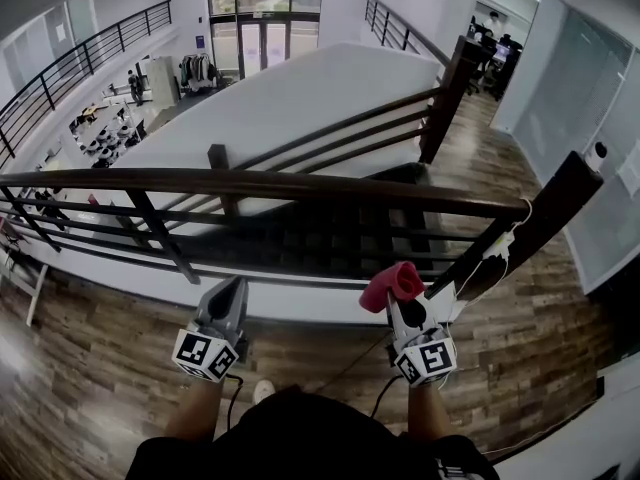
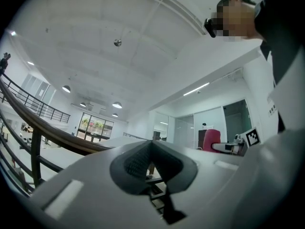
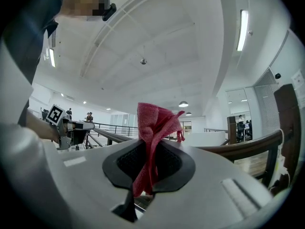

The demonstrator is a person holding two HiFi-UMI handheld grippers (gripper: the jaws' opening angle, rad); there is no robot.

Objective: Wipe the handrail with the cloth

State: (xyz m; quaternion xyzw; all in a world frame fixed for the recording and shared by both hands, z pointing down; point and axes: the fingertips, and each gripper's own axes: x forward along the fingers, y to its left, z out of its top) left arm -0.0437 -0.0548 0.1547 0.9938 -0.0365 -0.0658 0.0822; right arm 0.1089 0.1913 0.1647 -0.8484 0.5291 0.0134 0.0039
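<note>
Right gripper (image 3: pixel 148 163): jaws clenched on the red cloth (image 3: pixel 155 128). The fabric is pinched between the pads low down. Most of it bunches up and out past the jaw tips, with a short tail hanging below the pinch. This hold looks deliberate, since the loose bunch leads the jaws, so cloth rather than plastic would meet the wood.

The dark wooden handrail (image 1: pixel 300 185) runs crosswise ahead of both sets of jaws, beyond the tips and apart from the cloth. No contact is visible in any view. In the right gripper view the rail passes behind the cloth and off to the right of the jaws, towards a dark post (image 1: pixel 540 223).

Left gripper (image 2: pixel 152 163): jaws closed together with nothing between them. It is held level with the right one, short of the rail, which shows to the left of its jaws. It seems to be idle, perhaps kept back so it stays out of the wiping path.

Judgement: wiping has not begun. The next move calls for bringing the cloth bunch forward onto the top of the rail.
</note>
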